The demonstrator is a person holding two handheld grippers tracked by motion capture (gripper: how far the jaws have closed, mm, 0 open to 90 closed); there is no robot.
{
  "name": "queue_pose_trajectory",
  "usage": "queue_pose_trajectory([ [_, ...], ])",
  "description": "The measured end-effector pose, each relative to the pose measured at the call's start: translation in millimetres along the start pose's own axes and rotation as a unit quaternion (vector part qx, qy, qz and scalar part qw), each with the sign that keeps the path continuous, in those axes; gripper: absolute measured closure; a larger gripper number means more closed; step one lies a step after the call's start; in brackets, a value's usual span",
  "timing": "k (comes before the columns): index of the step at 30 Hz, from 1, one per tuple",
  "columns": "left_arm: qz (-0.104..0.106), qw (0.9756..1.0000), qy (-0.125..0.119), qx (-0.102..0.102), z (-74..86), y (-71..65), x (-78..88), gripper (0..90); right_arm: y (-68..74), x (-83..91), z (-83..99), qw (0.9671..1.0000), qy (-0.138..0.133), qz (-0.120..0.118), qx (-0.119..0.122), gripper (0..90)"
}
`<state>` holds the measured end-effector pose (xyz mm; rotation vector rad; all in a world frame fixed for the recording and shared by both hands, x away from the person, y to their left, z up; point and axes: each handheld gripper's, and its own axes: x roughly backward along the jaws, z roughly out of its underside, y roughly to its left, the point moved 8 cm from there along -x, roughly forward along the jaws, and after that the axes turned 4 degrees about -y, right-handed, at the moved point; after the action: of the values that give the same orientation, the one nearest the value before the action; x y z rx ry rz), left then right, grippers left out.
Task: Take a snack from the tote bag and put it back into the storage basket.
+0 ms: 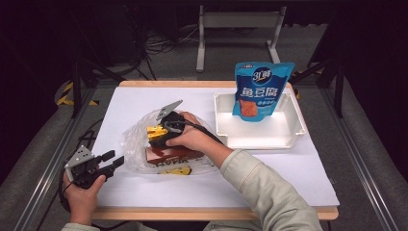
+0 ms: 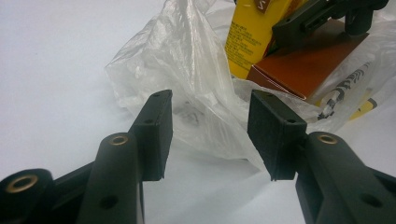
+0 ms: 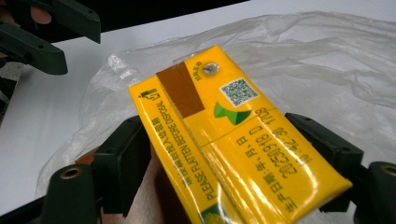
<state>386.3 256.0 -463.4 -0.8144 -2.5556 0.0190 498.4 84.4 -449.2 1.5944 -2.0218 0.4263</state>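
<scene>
A yellow drink carton [image 1: 156,131] [image 3: 224,140] sits between the jaws of my right gripper [image 1: 159,136] [image 3: 224,161], which is shut on its two sides just above a clear plastic bag [image 1: 132,144] [image 3: 327,60]. Inside the bag lies a brown box [image 1: 173,155] [image 2: 308,65]. My left gripper [image 1: 113,161] [image 2: 210,135] stands open at the bag's near-left edge [image 2: 196,84], with crumpled film just beyond its pads and nothing gripped. In the left gripper view the carton [image 2: 250,32] and the right gripper [image 2: 317,18] appear at the top.
A white tray [image 1: 260,142] stands at the back right with a blue snack pouch [image 1: 260,91] upright in it. The white table sheet [image 1: 298,168] lies bare to the right and front of the bag. The left gripper is close to the table's left edge.
</scene>
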Motion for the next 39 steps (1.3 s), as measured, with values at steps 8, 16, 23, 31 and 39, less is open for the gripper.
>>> queue_pose_trajectory([
  [8,0.001,1.0,-0.003,0.002,-0.2,0.5,0.2,50.7,1.3,-2.4,-2.5,0.9999,0.002,0.001,0.014,30.7],
  [16,0.001,1.0,-0.003,0.002,-0.4,0.8,0.2,50.4,1.9,-1.3,-4.0,0.9995,0.002,0.005,0.032,34.0],
  [23,0.001,1.0,-0.004,0.002,-0.5,1.0,0.4,50.3,2.6,-0.3,-4.2,0.9994,0.005,0.001,0.035,36.3],
  [31,0.001,1.0,-0.003,0.002,-0.5,0.9,0.2,50.3,1.0,3.5,-4.3,0.9986,0.013,0.003,0.051,53.6],
  [39,0.001,1.0,-0.003,0.002,-0.5,1.2,0.4,50.3,-0.3,6.3,-6.7,0.9978,0.012,0.011,0.064,54.0],
])
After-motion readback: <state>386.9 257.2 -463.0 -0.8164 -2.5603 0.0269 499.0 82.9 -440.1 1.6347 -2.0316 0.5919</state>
